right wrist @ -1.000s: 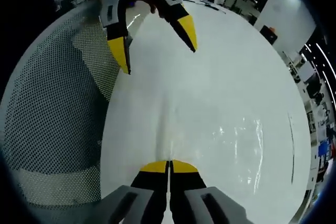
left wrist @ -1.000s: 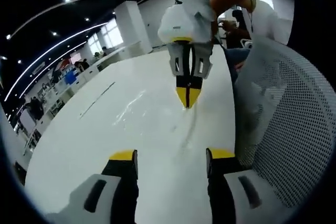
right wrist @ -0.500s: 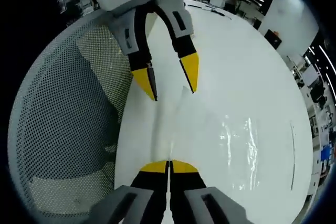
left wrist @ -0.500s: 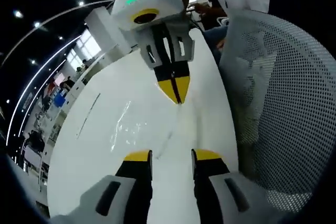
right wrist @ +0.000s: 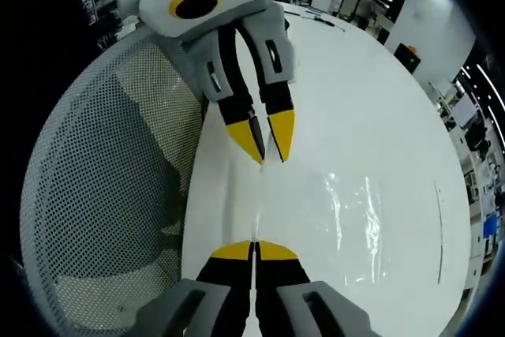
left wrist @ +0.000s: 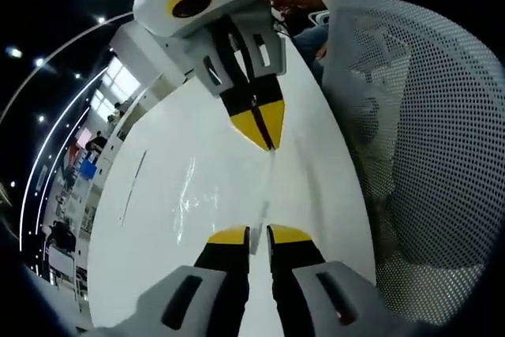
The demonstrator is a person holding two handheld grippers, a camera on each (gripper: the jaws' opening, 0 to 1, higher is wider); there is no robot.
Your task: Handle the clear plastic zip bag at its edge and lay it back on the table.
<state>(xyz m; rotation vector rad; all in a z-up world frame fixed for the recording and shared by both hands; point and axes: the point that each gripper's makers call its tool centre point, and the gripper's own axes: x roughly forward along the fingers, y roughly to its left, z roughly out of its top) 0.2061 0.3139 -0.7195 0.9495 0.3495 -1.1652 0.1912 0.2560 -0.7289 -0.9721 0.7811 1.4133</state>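
Nearest to you in the right gripper view, your right gripper (right wrist: 254, 247) has its fingers pressed together on the near edge of the bag (right wrist: 347, 219). A little further along that same edge, the left gripper (right wrist: 267, 146) comes down with its fingers almost together around the edge, a thin gap between them; I cannot tell if they already pinch the film. In the left gripper view the same narrow gap shows at its yellow tips (left wrist: 249, 236).

The bag lies mostly flat on the white counter (right wrist: 355, 84), to the side away from the mesh chair (right wrist: 102, 195), with only the held edge raised into a ridge.

The film is thin and slippery, so I think it may slip out if one gripper pulls before the other holds firmly. Pulling the two grippers apart too hard could stretch or crease the edge. The edge is also near the counter's rim, so letting go carelessly could leave it hanging toward the chair.
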